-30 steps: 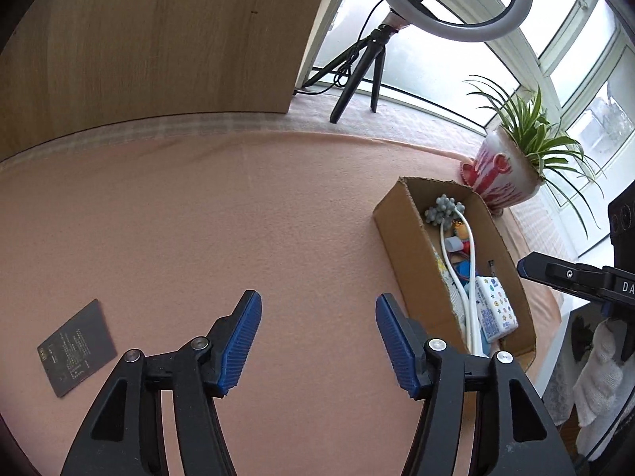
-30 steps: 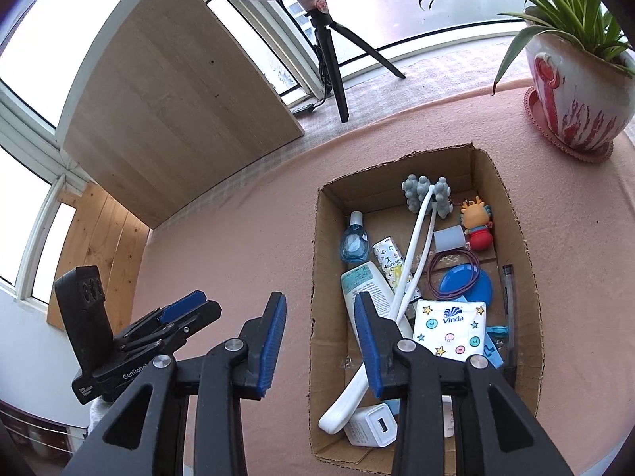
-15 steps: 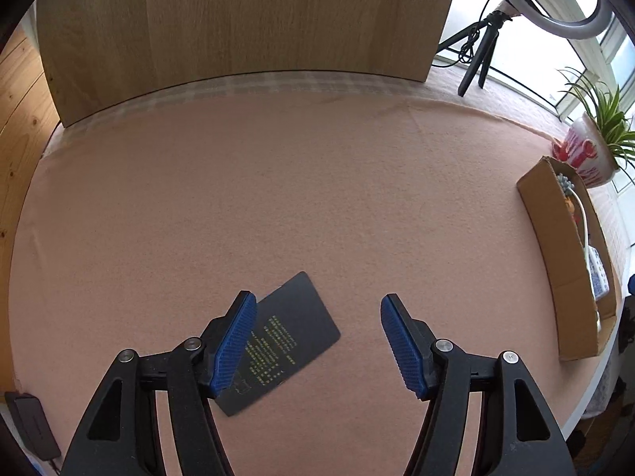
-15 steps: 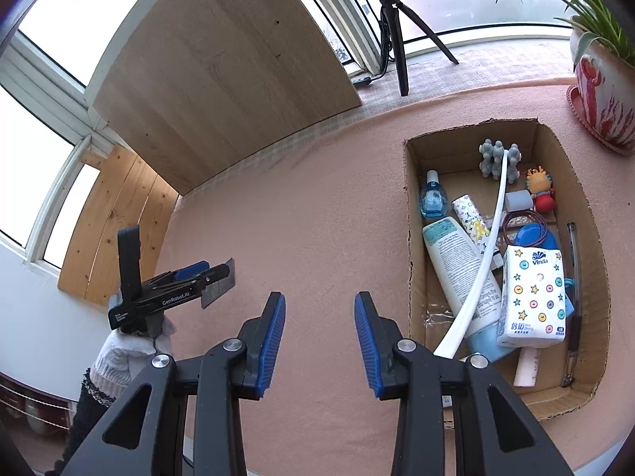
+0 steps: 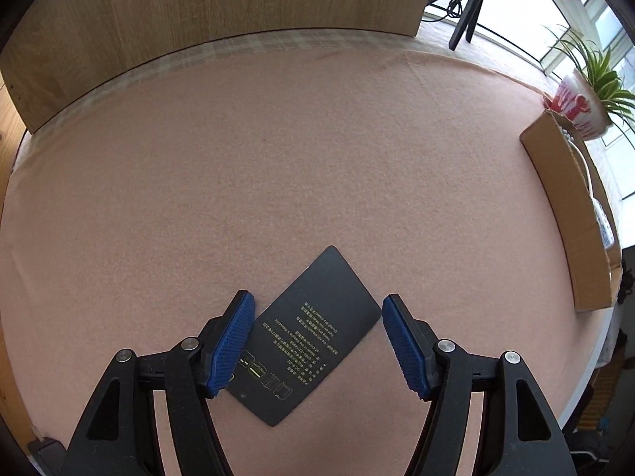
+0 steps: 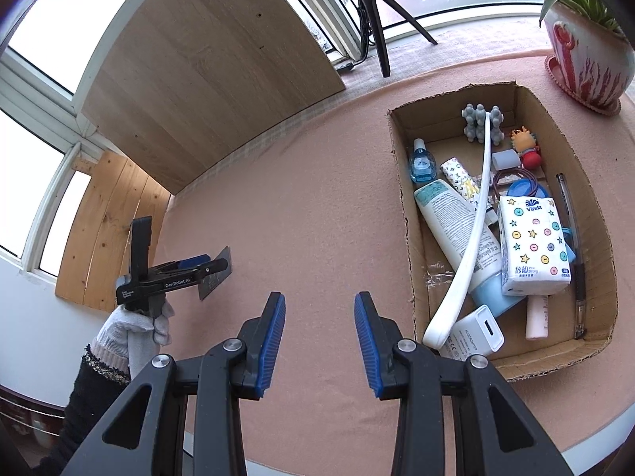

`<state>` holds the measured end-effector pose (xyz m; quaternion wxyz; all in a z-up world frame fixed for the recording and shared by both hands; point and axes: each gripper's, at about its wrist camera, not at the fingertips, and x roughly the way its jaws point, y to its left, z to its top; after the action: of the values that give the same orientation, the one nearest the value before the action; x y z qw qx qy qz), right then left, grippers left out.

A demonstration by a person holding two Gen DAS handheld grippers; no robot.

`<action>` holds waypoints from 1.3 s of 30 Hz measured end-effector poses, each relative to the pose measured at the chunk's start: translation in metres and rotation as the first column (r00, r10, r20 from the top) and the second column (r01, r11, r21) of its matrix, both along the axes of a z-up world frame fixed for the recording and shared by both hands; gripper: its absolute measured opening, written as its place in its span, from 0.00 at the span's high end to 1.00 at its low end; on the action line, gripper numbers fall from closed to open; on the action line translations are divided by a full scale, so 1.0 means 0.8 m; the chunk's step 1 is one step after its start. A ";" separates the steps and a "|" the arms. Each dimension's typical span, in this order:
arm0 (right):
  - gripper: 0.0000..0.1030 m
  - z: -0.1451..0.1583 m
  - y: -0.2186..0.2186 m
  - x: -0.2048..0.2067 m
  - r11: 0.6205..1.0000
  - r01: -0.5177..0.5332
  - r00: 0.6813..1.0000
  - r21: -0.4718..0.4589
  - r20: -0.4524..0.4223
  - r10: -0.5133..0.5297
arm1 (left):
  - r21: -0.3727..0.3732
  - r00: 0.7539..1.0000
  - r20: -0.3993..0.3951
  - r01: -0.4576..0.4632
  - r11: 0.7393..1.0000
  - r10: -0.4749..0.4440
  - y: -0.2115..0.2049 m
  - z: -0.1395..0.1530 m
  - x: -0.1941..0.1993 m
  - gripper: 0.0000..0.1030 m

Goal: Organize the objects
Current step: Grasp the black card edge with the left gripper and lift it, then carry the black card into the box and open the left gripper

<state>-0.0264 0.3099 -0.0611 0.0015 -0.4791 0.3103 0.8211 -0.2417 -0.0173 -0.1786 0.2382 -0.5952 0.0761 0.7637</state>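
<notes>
A black card (image 5: 305, 337) with small printed text lies flat on the pink table cloth. My left gripper (image 5: 317, 341) is open, low over the card, with one blue pad on each side of it. In the right wrist view the card (image 6: 216, 273) shows under the left gripper (image 6: 198, 267) at the far left. My right gripper (image 6: 319, 341) is open and empty above the cloth, just left of the cardboard box (image 6: 405, 214). The box holds a tissue pack (image 6: 532, 246), a lotion tube (image 6: 456, 226), a white charger (image 6: 476, 333) and several other small items.
The box also shows at the right edge of the left wrist view (image 5: 571, 214). A potted plant (image 6: 587, 55) stands behind it. A ring-light tripod (image 6: 377, 20) and a wooden board (image 6: 206, 71) stand at the back. The table's front edge (image 6: 595, 444) is near.
My left gripper has swung left, away from the box, and come down over the black card, which now lies between its pads. My right gripper has backed a little away from the box.
</notes>
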 end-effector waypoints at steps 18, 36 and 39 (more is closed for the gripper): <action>0.68 0.003 0.010 0.002 1.000 0.011 1.000 0.000 -0.011 -0.011 | -0.120 0.992 -0.044 0.112 0.986 -0.118 0.014 0.012 0.056 0.45; 0.68 0.020 0.047 0.053 0.970 0.058 0.998 0.234 -0.007 -0.058 | 0.054 0.956 -0.184 0.243 0.969 -0.230 0.266 0.117 0.086 0.45; 0.68 0.023 0.053 0.062 0.962 0.068 0.998 0.266 -0.004 -0.069 | 0.070 0.949 -0.197 0.266 0.961 -0.248 0.307 0.129 0.092 0.45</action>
<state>0.0233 0.3522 -0.0425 0.0950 -0.4658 0.2138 0.8534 -0.1679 0.2281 -0.0756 0.3558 -0.4940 0.1381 0.7812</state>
